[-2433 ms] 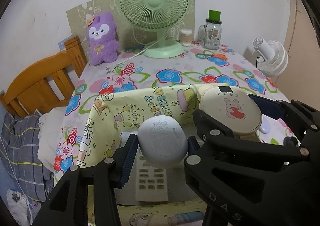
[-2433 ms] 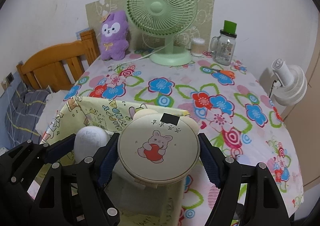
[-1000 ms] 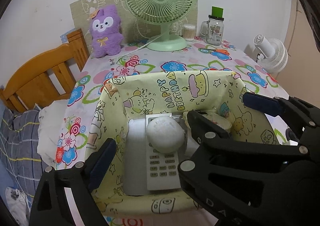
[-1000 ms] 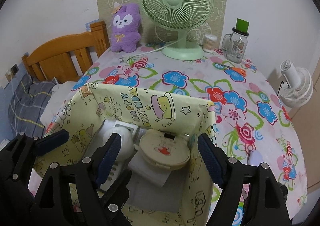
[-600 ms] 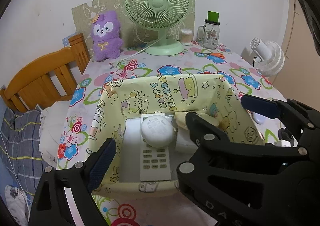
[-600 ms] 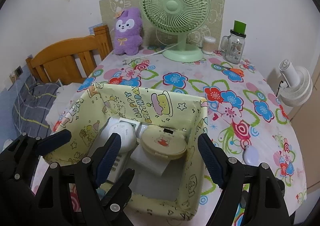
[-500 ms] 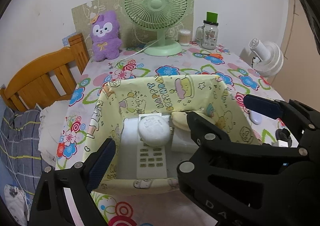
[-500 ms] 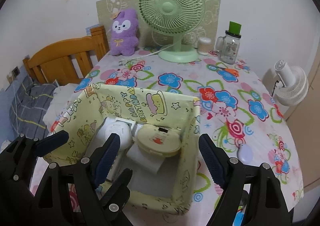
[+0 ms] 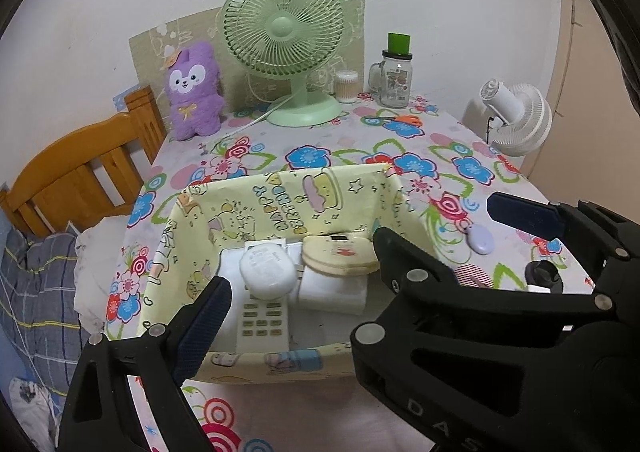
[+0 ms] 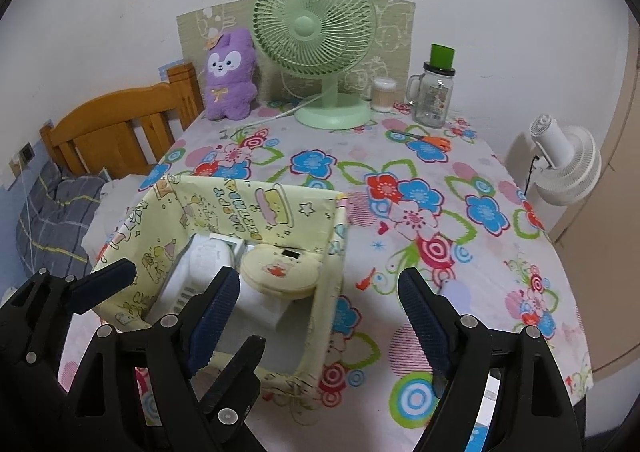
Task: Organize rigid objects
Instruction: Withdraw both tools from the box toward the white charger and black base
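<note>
A yellow cartoon-print box (image 9: 280, 203) sits open-topped on the flowered tablecloth (image 10: 420, 155), on its near left part. Inside it a white remote (image 9: 264, 322) lies flat, its long axis running from the near wall toward the far wall, keypad end nearest the camera. A white oval case (image 9: 267, 270) rests on the remote's far half, its longer side lying across the remote. Just right of it a round cream compact (image 9: 340, 254) with a small bear print lies tilted on a white block (image 9: 334, 290).

The left gripper (image 9: 296, 292) hovers over the near edge of the box, its jaws spread wide with nothing between the pads. The right gripper (image 10: 316, 312) hangs over the box's near right corner, likewise released and empty.

A small lilac oval object (image 9: 480, 240) lies on the cloth to the right of the box, apart from it.

At the far edge stand a green fan (image 10: 316, 35), a purple plush (image 10: 230, 75) and a glass jar (image 10: 434, 97).
</note>
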### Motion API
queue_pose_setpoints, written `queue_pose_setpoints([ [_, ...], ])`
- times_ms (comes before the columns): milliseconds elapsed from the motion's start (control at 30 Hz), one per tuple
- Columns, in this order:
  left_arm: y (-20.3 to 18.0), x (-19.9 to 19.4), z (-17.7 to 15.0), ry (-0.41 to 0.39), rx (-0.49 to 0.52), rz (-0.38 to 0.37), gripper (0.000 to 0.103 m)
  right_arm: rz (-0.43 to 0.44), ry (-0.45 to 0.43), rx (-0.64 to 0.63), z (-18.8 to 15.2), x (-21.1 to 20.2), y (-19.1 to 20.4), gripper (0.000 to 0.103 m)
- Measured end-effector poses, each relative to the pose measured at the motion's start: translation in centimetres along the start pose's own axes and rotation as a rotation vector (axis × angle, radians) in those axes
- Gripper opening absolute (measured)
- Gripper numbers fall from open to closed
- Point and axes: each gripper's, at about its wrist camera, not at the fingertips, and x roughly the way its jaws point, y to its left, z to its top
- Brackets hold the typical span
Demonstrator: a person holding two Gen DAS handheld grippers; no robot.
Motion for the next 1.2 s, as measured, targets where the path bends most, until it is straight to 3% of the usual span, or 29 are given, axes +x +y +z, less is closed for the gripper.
queue_pose_setpoints([
  [467, -3.1, -1.3, 0.3, -0.052, 0.007, 0.028, 0.099, -0.029, -0.038, -0.001, -0.3, -2.1, -3.0, 0.09],
  [1200, -8.5, -3.2, 0.6, -0.097, 0.037, -0.005, 0.1, -0.072, -0.084, 0.025, -1.4, -5.5, -7.7, 0.094],
])
